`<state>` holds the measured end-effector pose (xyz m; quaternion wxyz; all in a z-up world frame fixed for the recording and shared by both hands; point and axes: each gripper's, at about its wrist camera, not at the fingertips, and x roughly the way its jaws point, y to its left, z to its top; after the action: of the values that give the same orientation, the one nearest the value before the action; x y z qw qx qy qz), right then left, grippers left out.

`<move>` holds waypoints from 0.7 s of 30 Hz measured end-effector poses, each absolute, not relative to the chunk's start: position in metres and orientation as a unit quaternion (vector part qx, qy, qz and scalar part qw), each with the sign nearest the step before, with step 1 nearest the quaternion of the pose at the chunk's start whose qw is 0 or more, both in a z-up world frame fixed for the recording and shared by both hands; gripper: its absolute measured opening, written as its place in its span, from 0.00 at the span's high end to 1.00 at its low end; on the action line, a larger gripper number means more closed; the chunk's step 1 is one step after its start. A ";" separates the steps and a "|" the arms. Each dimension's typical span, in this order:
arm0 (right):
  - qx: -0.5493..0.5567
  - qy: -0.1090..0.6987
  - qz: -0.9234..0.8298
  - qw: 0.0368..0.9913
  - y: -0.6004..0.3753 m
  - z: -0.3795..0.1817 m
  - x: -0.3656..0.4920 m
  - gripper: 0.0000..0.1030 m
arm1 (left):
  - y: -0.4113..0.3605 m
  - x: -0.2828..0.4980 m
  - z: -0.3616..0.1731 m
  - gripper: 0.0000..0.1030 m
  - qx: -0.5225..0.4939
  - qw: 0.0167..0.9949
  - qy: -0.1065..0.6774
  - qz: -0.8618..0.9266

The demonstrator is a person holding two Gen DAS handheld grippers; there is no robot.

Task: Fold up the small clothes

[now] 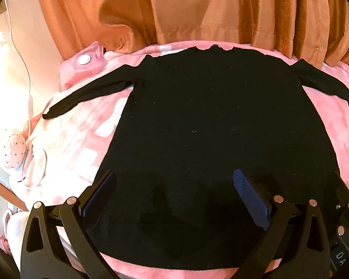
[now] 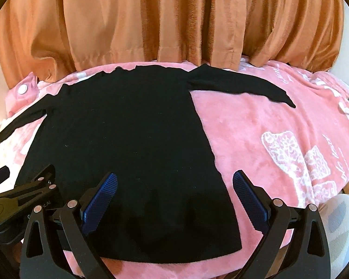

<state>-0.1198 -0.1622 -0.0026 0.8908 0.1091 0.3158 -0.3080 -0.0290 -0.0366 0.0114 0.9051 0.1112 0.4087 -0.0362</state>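
A black long-sleeved top (image 1: 209, 125) lies flat and face-down or face-up, I cannot tell which, on a pink fleece blanket (image 2: 256, 127), hem toward me and neckline toward the orange curtain (image 2: 165, 21) at the far edge. Both sleeves are spread outward, which I read as the garment laid out ready for a first fold, with nothing folded yet.

I hold the left gripper (image 1: 174, 197) above the hem's left portion, its jaws spread wide and gripping nothing; the ribbed blue pads (image 1: 249, 197) hang over the cloth, and whether they touch it I cannot tell. The right gripper (image 2: 174, 197) straddles the hem's right corner, likewise wide open and empty, one finger over the black fabric and the other over bare blanket. That placement suggests I am lining up to pinch the two hem corners.

The top looks like a thin, matte knit, limp and lightly flecked with lint. The blanket is plush, printed with white lettering and lacy shapes. A pink pouch with a white cap (image 1: 85, 59) sits near the left sleeve.
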 end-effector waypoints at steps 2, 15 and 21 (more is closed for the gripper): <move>0.108 0.318 -0.307 0.890 -0.162 -0.004 -0.115 0.05 | -0.037 -0.027 0.009 0.05 0.112 0.905 0.408 -0.037; 0.095 0.325 -0.318 0.886 -0.162 -0.006 -0.105 0.05 | -0.040 -0.022 0.005 0.05 0.109 0.903 0.413 -0.045; 0.089 0.326 -0.312 0.888 -0.163 -0.005 -0.099 0.05 | -0.043 -0.016 0.001 0.05 0.110 0.902 0.415 -0.038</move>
<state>-0.0992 -0.1632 -0.0055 0.8879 0.0892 0.3258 -0.3122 -0.0163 -0.0427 0.0014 0.9021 0.1105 0.4154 -0.0380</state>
